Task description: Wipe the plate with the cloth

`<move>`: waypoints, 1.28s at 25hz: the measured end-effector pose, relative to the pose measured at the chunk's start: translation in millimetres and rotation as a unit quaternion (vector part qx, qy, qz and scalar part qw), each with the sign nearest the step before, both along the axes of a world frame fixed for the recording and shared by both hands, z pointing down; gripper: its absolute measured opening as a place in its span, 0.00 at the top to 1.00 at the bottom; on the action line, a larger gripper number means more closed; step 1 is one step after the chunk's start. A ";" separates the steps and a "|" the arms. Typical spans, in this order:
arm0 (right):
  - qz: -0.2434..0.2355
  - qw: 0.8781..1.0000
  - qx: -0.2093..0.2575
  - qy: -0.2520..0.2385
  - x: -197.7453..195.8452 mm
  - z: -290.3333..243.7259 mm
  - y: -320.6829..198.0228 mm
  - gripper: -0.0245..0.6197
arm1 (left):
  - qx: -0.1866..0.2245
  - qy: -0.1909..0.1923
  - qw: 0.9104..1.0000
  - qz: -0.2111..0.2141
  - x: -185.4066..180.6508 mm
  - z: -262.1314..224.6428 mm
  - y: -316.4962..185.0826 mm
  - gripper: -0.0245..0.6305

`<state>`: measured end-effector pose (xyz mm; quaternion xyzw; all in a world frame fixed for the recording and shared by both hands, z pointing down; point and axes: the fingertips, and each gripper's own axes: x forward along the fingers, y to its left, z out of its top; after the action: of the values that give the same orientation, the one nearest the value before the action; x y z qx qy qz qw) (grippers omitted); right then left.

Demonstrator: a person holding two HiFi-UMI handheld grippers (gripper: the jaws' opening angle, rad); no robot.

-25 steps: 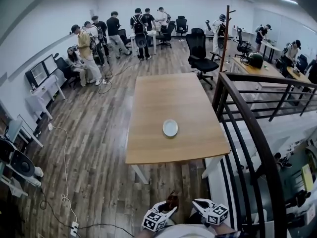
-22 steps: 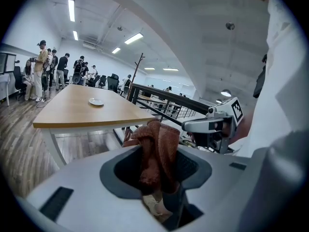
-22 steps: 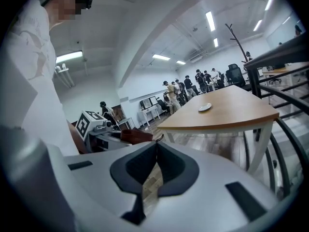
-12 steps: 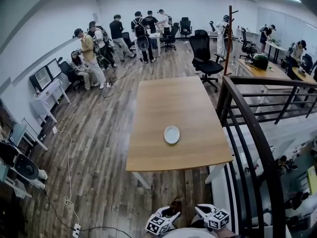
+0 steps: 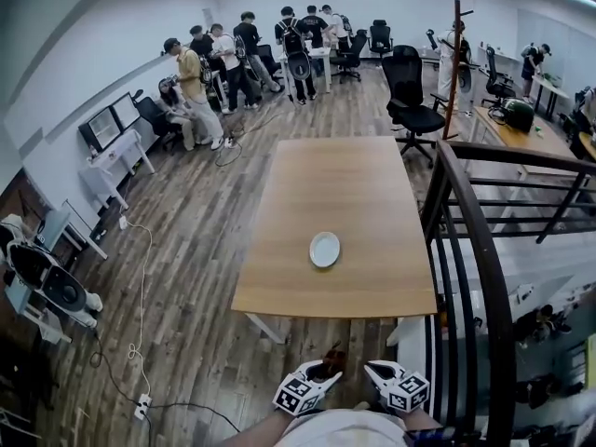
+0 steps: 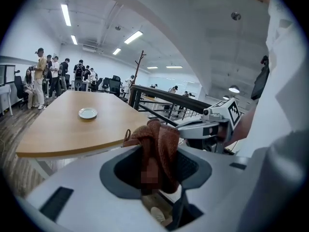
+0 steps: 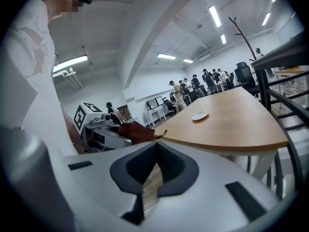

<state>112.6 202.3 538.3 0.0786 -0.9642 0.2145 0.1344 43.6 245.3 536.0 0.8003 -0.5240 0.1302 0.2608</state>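
A small white plate (image 5: 325, 249) sits alone near the front of a long wooden table (image 5: 345, 175); it also shows in the left gripper view (image 6: 88, 113) and the right gripper view (image 7: 199, 115). I stand well short of the table's near edge. My left gripper (image 5: 319, 372) is held close to my body and shut on a bunched brown cloth (image 6: 157, 146), which sticks up between its jaws. My right gripper (image 5: 375, 372) hangs beside it, jaws pressed together with nothing in them (image 7: 154, 151). The cloth (image 7: 135, 131) is visible from the right side too.
A black metal railing (image 5: 470, 250) runs along the table's right side, with a drop beyond it. Several people (image 5: 233, 49) stand at the far end of the room near office chairs (image 5: 410, 87). Cables (image 5: 140, 287) lie on the wood floor at left.
The head view has shifted slightly, so the table and plate sit a little lower and nearer. Both grippers stay low by my body, the cloth still held in the left.
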 end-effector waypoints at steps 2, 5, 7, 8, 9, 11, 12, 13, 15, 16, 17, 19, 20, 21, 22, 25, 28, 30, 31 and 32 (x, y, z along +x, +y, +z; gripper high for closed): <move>-0.012 1.000 0.000 -0.006 -2.1 -6.2 -13.1 0.94 | 0.006 -0.008 1.000 -0.009 -0.5 -7.0 -16.1 0.70; -0.024 1.000 -0.009 -0.006 7.0 -5.8 -23.5 0.94 | 0.007 -0.014 1.000 -0.012 10.0 -10.3 -27.9 0.70; -0.029 1.000 -0.003 0.000 10.1 -3.1 -30.9 0.94 | 0.008 -0.020 1.000 -0.012 12.6 -9.2 -34.2 0.70; -0.032 0.999 0.002 0.002 9.4 -3.4 -34.8 0.94 | 0.009 -0.021 1.000 -0.016 11.2 -9.0 -37.5 0.70; -0.034 0.999 0.007 0.000 7.6 -5.5 -39.2 0.94 | 0.010 -0.021 1.000 -0.019 8.6 -9.0 -41.4 0.70; -0.034 0.999 0.010 -0.010 2.5 -12.0 -49.1 0.94 | 0.009 -0.023 0.999 -0.023 2.8 -8.7 -50.5 0.70; -0.032 0.999 0.008 -0.013 1.2 -13.0 -53.8 0.94 | 0.007 -0.023 0.999 -0.022 1.2 -8.0 -54.7 0.70; -0.027 1.000 0.004 -0.013 0.8 -12.1 -58.7 0.94 | 0.004 -0.021 1.000 -0.020 0.3 -6.6 -58.8 0.70; -0.014 1.000 -0.004 -0.011 0.9 -8.9 -70.1 0.94 | -0.002 -0.014 1.000 -0.013 -1.2 -1.1 -68.4 0.70; -0.008 1.000 -0.008 -0.011 0.6 -7.9 -75.9 0.94 | -0.006 -0.012 1.000 -0.010 -2.5 2.7 -73.9 0.70; -0.004 1.000 -0.010 -0.009 -0.1 -7.2 -80.9 0.94 | -0.009 -0.011 1.000 -0.006 -4.5 6.6 -80.1 0.70; -0.001 1.000 -0.010 -0.002 -3.2 -5.6 -90.2 0.94 | -0.010 -0.009 1.000 -0.001 -10.4 11.4 -95.8 0.70; 0.001 1.000 -0.008 0.001 -6.0 -4.8 -95.3 0.94 | -0.008 -0.007 1.000 0.002 -14.0 11.8 -105.4 0.70; 0.004 1.000 -0.008 0.005 -9.6 -4.0 -100.7 0.94 | -0.005 -0.004 1.000 0.006 -17.5 11.7 -115.1 0.70; 0.007 1.000 -0.008 0.007 -14.2 -3.3 -106.4 0.94 | -0.003 0.000 1.000 0.010 -20.6 11.7 -124.5 0.70; 0.014 1.000 -0.009 0.012 -33.9 -4.0 -124.8 0.94 | 0.002 0.009 1.000 0.027 -30.5 10.6 -150.0 0.70; 0.012 1.000 -0.002 0.017 -58.7 -10.3 -142.5 0.94 | 0.006 0.011 0.999 0.036 -46.6 5.7 -170.3 0.70; 0.014 1.000 0.002 0.018 -74.8 -13.4 -153.0 0.94 | 0.007 0.013 0.999 0.035 -62.1 5.3 -177.8 0.70; 0.016 1.000 0.003 0.018 -82.2 -13.9 -158.0 0.94 | 0.007 0.013 0.999 0.033 -70.6 6.4 -180.6 0.70; 0.018 1.000 0.004 0.020 -88.5 -13.4 -162.8 0.94 | 0.006 0.014 0.999 0.031 -78.8 8.1 -182.9 0.70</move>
<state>24.1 39.5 524.9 0.1006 -0.9607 0.2115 0.1490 -35.2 62.3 544.1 0.8192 -0.4963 0.1242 0.2591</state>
